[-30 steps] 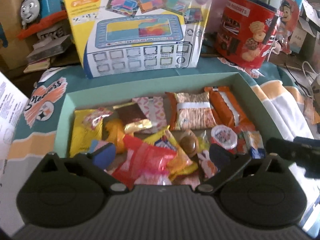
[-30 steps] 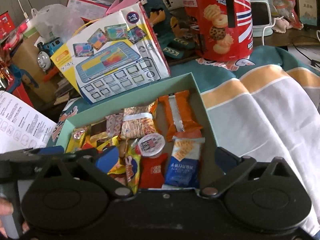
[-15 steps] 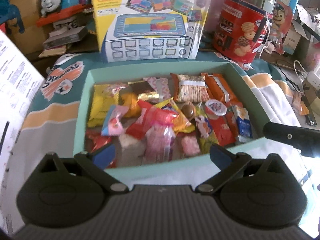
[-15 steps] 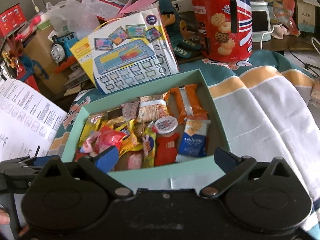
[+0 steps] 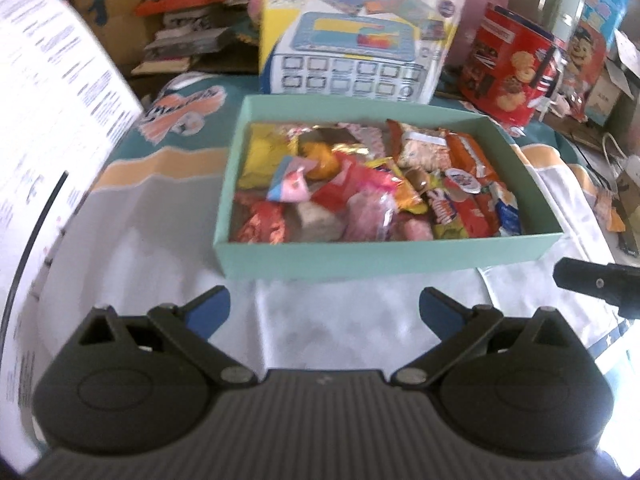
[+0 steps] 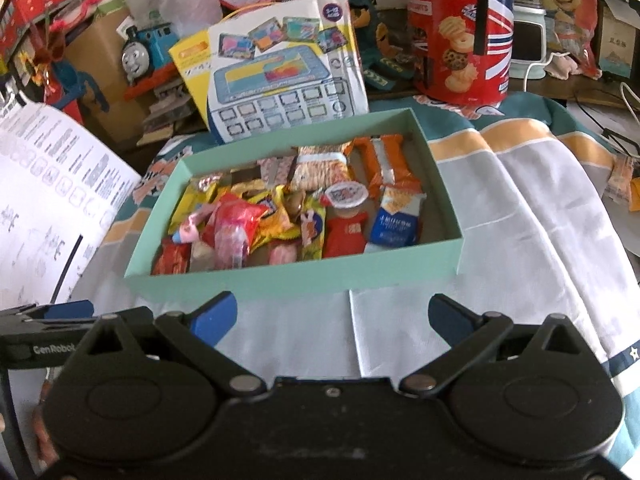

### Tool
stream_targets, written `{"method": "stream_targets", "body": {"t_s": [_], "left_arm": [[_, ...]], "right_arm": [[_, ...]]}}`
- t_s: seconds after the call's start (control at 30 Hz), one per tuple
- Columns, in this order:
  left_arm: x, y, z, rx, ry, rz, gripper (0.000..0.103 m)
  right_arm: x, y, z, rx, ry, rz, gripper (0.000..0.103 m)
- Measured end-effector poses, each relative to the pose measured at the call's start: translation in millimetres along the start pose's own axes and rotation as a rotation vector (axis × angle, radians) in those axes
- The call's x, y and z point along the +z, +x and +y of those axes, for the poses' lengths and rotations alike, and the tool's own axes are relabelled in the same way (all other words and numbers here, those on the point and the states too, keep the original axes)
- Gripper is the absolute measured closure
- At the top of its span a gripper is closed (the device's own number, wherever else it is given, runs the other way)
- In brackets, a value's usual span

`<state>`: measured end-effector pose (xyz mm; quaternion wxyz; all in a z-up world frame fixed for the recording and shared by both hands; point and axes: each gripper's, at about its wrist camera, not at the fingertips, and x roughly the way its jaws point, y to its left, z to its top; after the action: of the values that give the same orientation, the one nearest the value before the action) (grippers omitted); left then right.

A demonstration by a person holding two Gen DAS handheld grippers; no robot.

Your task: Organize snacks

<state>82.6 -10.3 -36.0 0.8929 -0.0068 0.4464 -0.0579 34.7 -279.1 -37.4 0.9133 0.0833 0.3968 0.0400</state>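
Printed sheet (image 5: 52, 92) blurred, cut off at left; lower snacks (image 6: 208, 256) buried under others.

We have 2 fisheye views, each looking forward and down past its own open fingers. Our left wrist view sits near the mint box (image 5: 384, 256), facing 12 o'clock. Our right wrist view faces 11 o'clock, the box (image 6: 292, 278) just ahead. Both share the box, toy carton (image 5: 352, 56) and red tin (image 6: 460, 40).
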Motion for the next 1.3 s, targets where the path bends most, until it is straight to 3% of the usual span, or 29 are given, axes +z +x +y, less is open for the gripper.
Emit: {"method": "stream_targets", "body": {"t_s": [0.4, 1.3], "left_arm": [[-24, -6, 25, 0.056, -0.050, 0.004, 0.000], [-14, 6, 23, 0.100, -0.035, 0.038, 0.000]], "right_arm": [[-17, 8, 11, -0.017, -0.050, 0.075, 0.000], [-14, 21, 11, -0.041, -0.078, 0.113, 0.000]]}}
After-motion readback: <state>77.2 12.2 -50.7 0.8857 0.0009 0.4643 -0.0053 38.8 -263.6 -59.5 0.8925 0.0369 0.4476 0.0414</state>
